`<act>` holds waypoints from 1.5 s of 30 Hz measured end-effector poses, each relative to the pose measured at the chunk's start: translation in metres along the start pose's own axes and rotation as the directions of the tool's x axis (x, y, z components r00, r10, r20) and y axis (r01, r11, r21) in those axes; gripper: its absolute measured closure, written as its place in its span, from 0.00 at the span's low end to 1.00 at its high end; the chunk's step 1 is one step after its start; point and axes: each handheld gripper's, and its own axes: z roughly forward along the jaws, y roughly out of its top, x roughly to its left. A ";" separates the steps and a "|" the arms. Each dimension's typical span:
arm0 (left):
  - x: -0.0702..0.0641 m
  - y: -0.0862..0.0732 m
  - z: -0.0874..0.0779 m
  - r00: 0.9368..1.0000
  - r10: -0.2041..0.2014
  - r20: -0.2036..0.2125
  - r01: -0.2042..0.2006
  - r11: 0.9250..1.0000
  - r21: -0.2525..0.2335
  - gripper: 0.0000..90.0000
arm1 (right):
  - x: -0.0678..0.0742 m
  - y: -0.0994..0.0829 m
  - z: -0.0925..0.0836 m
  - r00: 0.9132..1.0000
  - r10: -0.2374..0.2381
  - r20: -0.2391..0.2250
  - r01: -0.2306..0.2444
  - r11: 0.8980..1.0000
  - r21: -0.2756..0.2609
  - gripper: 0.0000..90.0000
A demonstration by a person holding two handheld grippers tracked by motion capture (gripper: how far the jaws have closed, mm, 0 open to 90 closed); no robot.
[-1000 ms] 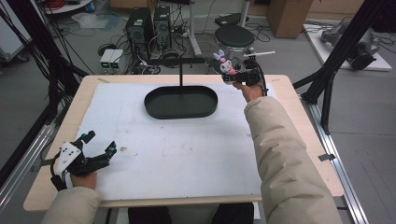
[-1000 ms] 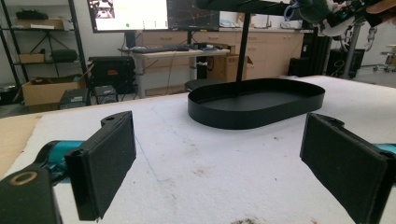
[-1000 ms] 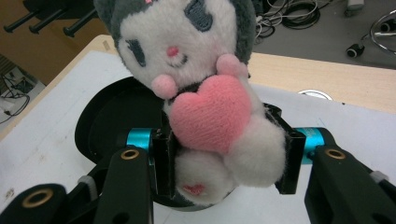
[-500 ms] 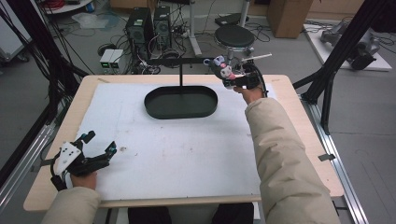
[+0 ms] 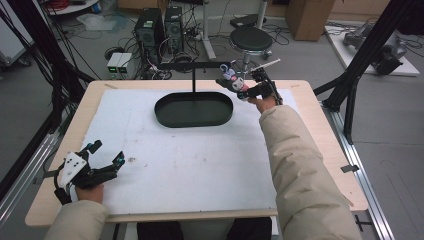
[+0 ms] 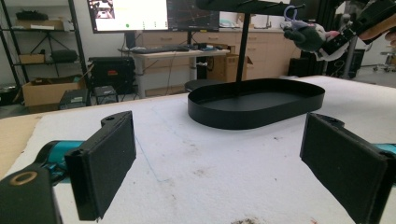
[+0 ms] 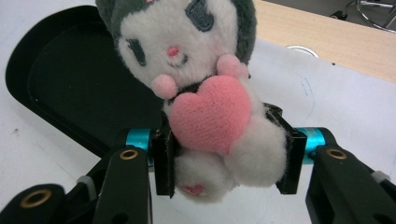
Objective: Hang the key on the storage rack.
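Observation:
A small plush toy (image 7: 205, 93) with a white face, grey hood and pink heart is squeezed between the jaws of my right gripper (image 7: 224, 158). In the high view that right gripper (image 5: 239, 89) holds the plush toy (image 5: 231, 80) in the air by the right end of the black stand's crossbar (image 5: 192, 65). A purple loop on top of the plush toy (image 6: 303, 35) sits close to the crossbar's tip. The stand rises from a black oval tray (image 5: 194, 109). My left gripper (image 5: 107, 160) rests open on the white mat at the near left, its pads (image 6: 109, 158) wide apart with nothing between them.
The white mat (image 5: 190, 160) covers most of the wooden table (image 5: 320, 140). Beyond the far edge stand a round stool (image 5: 252, 38) and computer cases (image 5: 156, 27) on the floor. A black frame post (image 5: 360, 75) rises at the right.
The right gripper with the plush toy has shifted slightly left toward the crossbar's end. The left gripper has stayed where it was.

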 end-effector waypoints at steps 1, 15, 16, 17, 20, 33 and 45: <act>0.000 0.000 0.000 1.000 0.000 0.001 0.000 1.000 -0.001 0.12 | 0.002 0.000 0.000 1.000 0.021 0.004 -0.021 1.000 0.016 0.58; 0.000 0.000 -0.001 1.000 0.001 0.005 -0.001 1.000 -0.009 0.12 | 0.024 0.003 -0.036 0.993 -0.080 0.084 0.092 0.986 -0.140 0.01; 0.000 0.000 -0.001 1.000 0.003 0.005 -0.002 1.000 -0.008 0.12 | 0.027 0.003 -0.041 0.993 -0.086 0.086 0.098 0.985 -0.145 0.01; 0.000 0.000 -0.001 1.000 0.001 0.005 -0.001 1.000 -0.008 0.12 | 0.028 0.003 -0.048 0.992 -0.100 0.077 0.111 0.982 -0.154 0.01; 0.000 0.000 -0.001 1.000 0.002 0.005 -0.002 1.000 -0.009 0.12 | 0.036 -0.001 -0.070 0.988 -0.139 0.071 0.151 0.969 -0.197 0.01; 0.000 0.000 -0.002 1.000 0.004 0.014 -0.003 1.000 -0.016 0.12 | 0.035 -0.091 -0.123 0.956 -0.285 -0.075 0.212 0.841 -0.497 0.01; 0.000 0.000 -0.001 1.000 0.002 0.016 -0.002 1.000 -0.010 0.12 | 0.024 -0.167 -0.123 0.961 -0.257 -0.101 0.139 0.767 -0.626 0.01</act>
